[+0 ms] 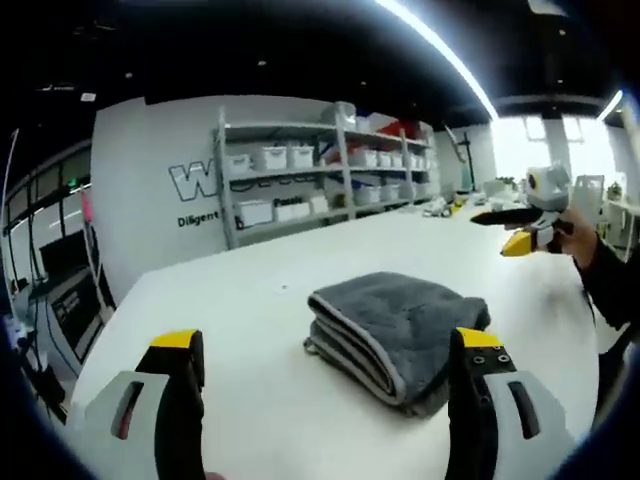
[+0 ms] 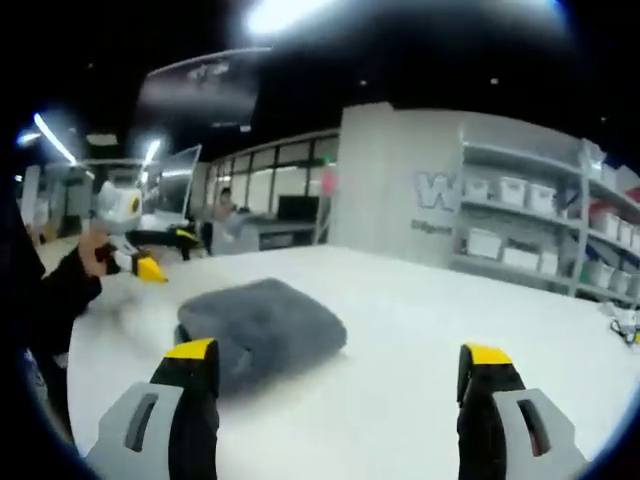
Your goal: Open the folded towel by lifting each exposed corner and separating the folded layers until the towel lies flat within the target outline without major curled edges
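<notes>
A grey towel [image 1: 395, 335], folded into a thick stack of layers, lies on the white table [image 1: 230, 300]. In the left gripper view my left gripper [image 1: 327, 340] stands open just short of the towel, holding nothing. At the far right of that view a hand in a dark sleeve holds my right gripper [image 1: 530, 228] above the table, apart from the towel. In the right gripper view the towel [image 2: 262, 318] lies ahead and left of my right gripper [image 2: 338, 352], which is open and holds nothing. The left gripper [image 2: 140, 250] shows at the left, hand-held.
Metal shelves with white bins [image 1: 320, 170] stand behind the table against a lettered wall, and show again [image 2: 540, 225] at the right. A person [image 2: 225, 205] stands far off by desks. White tabletop [image 2: 420, 330] spreads around the towel.
</notes>
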The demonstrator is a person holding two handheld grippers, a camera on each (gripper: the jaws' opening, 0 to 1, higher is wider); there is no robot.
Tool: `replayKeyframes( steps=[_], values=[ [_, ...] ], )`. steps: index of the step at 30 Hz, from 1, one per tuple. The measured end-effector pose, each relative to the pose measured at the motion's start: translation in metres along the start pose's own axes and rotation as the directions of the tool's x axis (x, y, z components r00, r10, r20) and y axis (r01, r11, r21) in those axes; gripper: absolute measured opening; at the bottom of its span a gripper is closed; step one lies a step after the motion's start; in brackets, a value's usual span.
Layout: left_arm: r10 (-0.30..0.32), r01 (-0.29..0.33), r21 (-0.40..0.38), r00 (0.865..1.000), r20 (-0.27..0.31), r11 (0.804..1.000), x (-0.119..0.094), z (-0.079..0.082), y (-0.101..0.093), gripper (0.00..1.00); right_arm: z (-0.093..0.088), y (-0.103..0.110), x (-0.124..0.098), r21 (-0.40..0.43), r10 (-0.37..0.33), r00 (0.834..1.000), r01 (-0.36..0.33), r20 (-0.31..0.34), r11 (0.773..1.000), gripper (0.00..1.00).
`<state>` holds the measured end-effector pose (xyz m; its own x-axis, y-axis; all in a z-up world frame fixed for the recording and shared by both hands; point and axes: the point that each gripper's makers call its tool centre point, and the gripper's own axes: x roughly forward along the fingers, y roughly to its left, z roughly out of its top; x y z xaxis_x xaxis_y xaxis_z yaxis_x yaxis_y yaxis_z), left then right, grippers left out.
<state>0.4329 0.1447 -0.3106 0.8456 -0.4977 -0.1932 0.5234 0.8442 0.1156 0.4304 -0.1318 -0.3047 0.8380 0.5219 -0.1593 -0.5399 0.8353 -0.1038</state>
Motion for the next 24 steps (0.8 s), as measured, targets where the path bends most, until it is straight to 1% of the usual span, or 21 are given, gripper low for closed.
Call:
replayKeyframes(
  steps=[4, 8, 12, 17, 18, 19, 20, 22, 23, 24],
  values=[
    [0.006, -0.006, -0.003, 1.0, 0.004, 1.0, -0.008, 0.001, -0.003, 1.0, 0.005, -0.003, -0.01, -0.021, -0.019, 1.0, 0.019, 0.008, 1.0, 0.99],
    [0.01, -0.01, 0.002, 1.0, -0.002, 1.0, -0.012, 0.001, 0.003, 1.0, 0.007, -0.007, -0.016, -0.027, -0.034, 0.999, 0.035, 0.015, 0.999, 0.99],
    [0.02, -0.02, 0.019, 1.0, -0.01, 1.0, -0.018, 0.001, 0.004, 1.0, 0.004, -0.005, -0.023, -0.027, -0.041, 0.999, 0.042, 0.017, 0.999, 0.99],
    [0.024, -0.024, 0.008, 1.0, -0.016, 1.0, -0.02, -0.003, 0.008, 1.0, 0.0, -0.005, -0.029, -0.021, -0.045, 0.999, 0.046, 0.015, 0.999, 0.99],
    [0.022, -0.022, -0.004, 0.999, -0.025, 1.0, -0.02, -0.005, 0.009, 1.0, -0.001, -0.006, -0.029, -0.022, -0.048, 0.999, 0.048, 0.012, 0.999, 0.98],
    [0.0, -0.001, -0.037, 1.0, -0.03, 0.999, -0.02, -0.008, 0.004, 1.0, 0.0, -0.008, -0.03, -0.024, -0.052, 0.999, 0.052, 0.01, 0.998, 0.98],
    [-0.031, 0.029, -0.091, 0.999, -0.014, 0.995, -0.02, -0.008, -0.002, 1.0, 0.001, -0.009, -0.031, -0.027, -0.056, 0.998, 0.056, 0.011, 0.998, 0.98],
    [-0.053, 0.056, -0.171, 0.998, 0.025, 0.984, -0.022, -0.004, -0.008, 1.0, 0.004, -0.01, -0.034, -0.029, -0.058, 0.998, 0.059, 0.017, 0.998, 0.98],
    [-0.044, 0.055, -0.221, 0.998, 0.052, 0.974, -0.024, -0.002, -0.009, 1.0, 0.006, -0.01, -0.035, -0.029, -0.058, 0.998, 0.059, 0.021, 0.998, 0.98],
    [-0.022, 0.041, -0.265, 0.997, 0.075, 0.963, -0.024, 0.0, -0.007, 1.0, 0.007, -0.01, -0.036, -0.029, -0.058, 0.998, 0.059, 0.023, 0.998, 0.98]
  ],
)
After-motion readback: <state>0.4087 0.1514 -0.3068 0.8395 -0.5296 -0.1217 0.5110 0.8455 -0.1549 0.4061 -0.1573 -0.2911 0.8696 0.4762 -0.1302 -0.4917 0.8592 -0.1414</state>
